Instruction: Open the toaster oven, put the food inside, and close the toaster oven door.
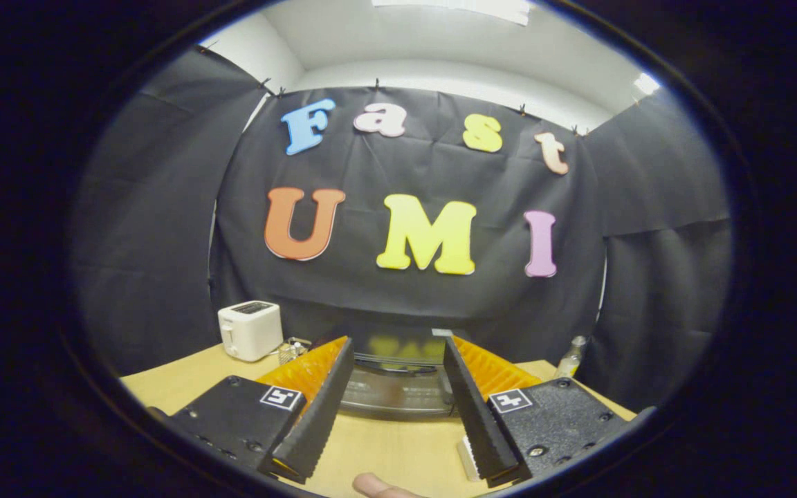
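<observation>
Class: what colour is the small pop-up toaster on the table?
White toaster, clearest in the gripper view, beyond the open jaws.

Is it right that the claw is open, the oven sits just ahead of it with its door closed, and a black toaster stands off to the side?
Not quite: the toaster is white, as the gripper view shows. The claw is open, and the oven sits just ahead with its door closed.

The toaster oven (398, 377) sits beyond the spread fingers (322, 408), which hide both its sides; its glass door looks blurred. A small jar-like thing (290, 351) beside the white toaster (250, 330) is too small to identify, as is the bottle (570, 360).
</observation>
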### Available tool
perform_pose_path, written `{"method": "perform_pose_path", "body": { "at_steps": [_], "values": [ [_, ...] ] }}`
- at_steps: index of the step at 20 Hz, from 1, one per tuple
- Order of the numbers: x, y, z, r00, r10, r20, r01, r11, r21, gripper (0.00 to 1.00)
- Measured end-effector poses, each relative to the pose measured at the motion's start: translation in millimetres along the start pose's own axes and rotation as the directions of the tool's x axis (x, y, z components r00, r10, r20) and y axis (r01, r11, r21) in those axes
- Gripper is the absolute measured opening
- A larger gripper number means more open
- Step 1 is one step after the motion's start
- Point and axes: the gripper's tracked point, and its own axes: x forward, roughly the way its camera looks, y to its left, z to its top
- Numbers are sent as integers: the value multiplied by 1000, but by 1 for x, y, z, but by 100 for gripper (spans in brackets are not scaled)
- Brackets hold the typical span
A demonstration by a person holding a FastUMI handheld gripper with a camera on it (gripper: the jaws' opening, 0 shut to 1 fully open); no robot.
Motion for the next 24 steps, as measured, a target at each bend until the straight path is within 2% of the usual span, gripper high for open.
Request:
{"method": "perform_pose_path", "body": {
  "at_steps": [5,8,12,24],
  "values": [
    [-72,-43,25,999,-38,28,37,999,35,84],
    [-99,-71,22,996,-85,19,83,993,84,84],
    [-115,-83,21,997,-83,13,81,993,90,84],
    [-144,-81,45,993,-67,97,58,994,93,84]
  ]
}}
